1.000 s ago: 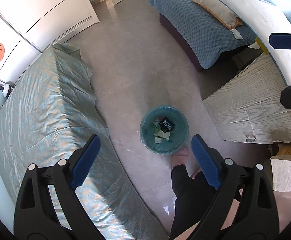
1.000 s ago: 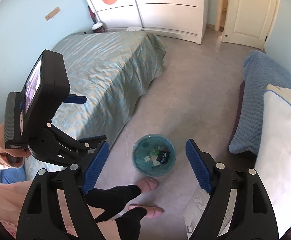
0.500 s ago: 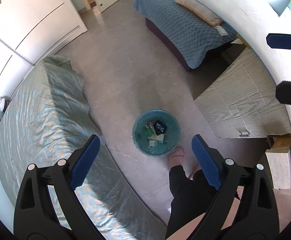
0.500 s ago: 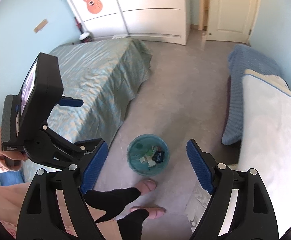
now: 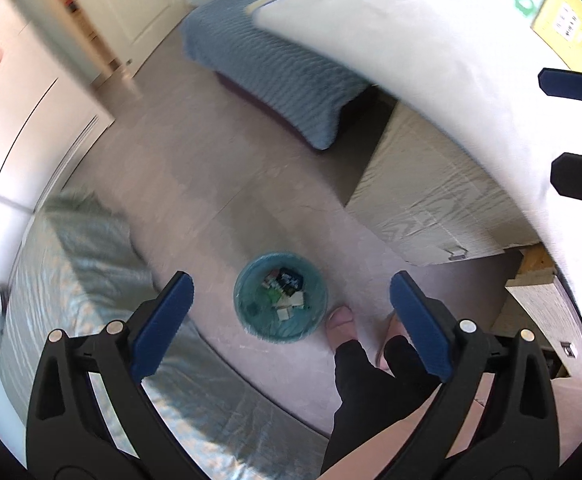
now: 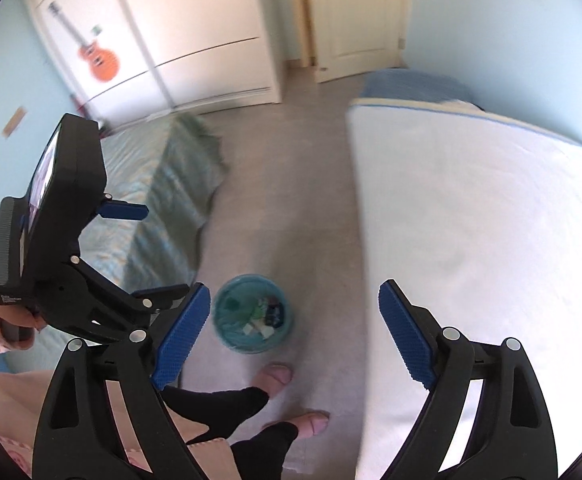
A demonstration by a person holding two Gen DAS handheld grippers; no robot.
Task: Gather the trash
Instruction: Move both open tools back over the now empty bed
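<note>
You are holding the left gripper [image 5: 289, 312] and the right gripper [image 6: 295, 326] high, both spread wide and carrying nothing, because the teal bin [image 5: 281, 296] is sitting on the floor by your feet, already containing scraps.

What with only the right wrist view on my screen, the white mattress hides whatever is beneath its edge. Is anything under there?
Observer: Yes. The left wrist view shows a pale wood-grain bed base under the white mattress.
Operator: Does it have anything to pull on?
Observer: A small metal handle sits at its lower edge, near the floor.
Operator: Anything on the wall beyond the mattress?
Observer: Colourful posters hang there, too blurred to read.
</note>
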